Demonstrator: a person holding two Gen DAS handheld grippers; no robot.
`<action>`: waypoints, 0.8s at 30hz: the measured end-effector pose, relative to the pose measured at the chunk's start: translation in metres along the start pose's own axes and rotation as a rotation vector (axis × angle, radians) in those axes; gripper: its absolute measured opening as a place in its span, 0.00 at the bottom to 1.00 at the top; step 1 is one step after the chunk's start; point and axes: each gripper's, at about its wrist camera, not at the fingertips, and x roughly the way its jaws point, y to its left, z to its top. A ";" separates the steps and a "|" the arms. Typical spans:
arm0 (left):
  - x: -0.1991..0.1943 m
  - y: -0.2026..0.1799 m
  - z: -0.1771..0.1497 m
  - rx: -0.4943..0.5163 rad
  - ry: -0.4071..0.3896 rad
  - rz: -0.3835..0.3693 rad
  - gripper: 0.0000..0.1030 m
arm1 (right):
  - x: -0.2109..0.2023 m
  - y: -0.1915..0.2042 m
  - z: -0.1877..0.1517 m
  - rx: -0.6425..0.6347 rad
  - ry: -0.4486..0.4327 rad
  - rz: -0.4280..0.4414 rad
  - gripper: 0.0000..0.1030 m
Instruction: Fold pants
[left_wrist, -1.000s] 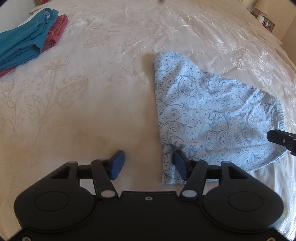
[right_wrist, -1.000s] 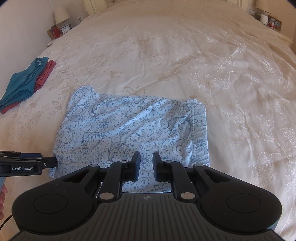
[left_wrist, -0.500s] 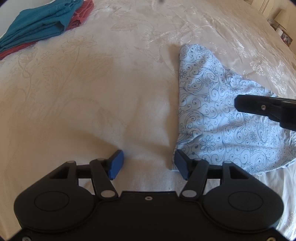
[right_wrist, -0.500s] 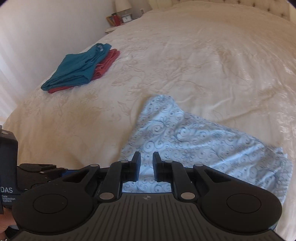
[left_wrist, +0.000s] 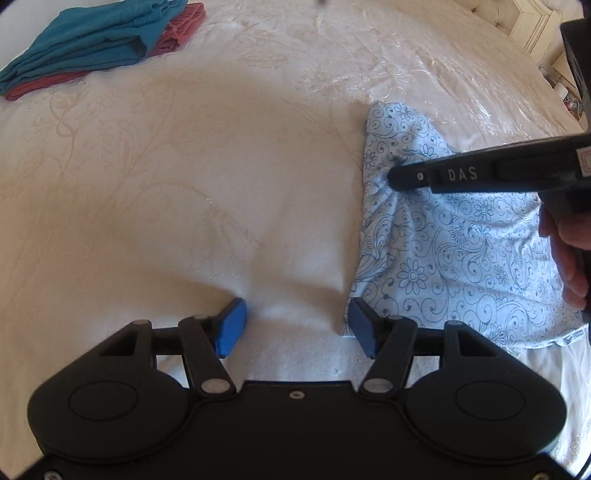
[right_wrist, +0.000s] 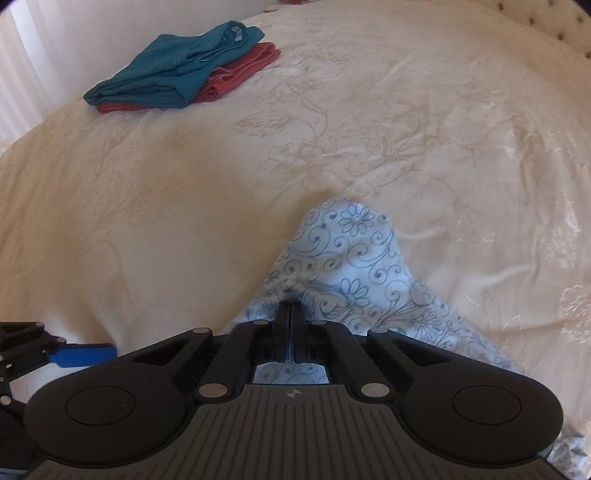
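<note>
Light blue pants (left_wrist: 454, 254) with a dark swirl print lie folded on the cream bedspread (left_wrist: 184, 192). In the left wrist view they fill the right side. My left gripper (left_wrist: 297, 325) stands open low over the bed, with only bedspread between its blue pads; the right pad (left_wrist: 364, 328) is at the pants' near left corner. My right gripper (right_wrist: 290, 308) is shut on the pants' left edge further back, where the cloth puckers around its tip (left_wrist: 397, 177). A hand (left_wrist: 565, 258) holds that gripper.
A folded teal garment (right_wrist: 177, 70) lies on a folded red one (right_wrist: 243, 70) at the bed's far left, close to the edge. Bare bedspread spreads between that stack and the pants. The left gripper's blue pad (right_wrist: 81, 355) shows low left in the right wrist view.
My right gripper swung left across the pants to their left edge and shut on the cloth, which now bunches there. My left gripper stayed open near the pants' near corner.
</note>
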 end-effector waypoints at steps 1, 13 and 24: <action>0.000 0.000 0.000 0.001 -0.001 -0.001 0.64 | 0.001 -0.002 0.002 0.011 -0.003 -0.023 0.00; -0.003 -0.002 -0.005 -0.011 -0.021 0.012 0.64 | -0.009 0.015 0.010 -0.041 0.046 0.083 0.11; -0.006 0.003 -0.012 -0.028 -0.033 0.000 0.64 | 0.014 0.021 0.027 0.035 0.101 -0.001 0.01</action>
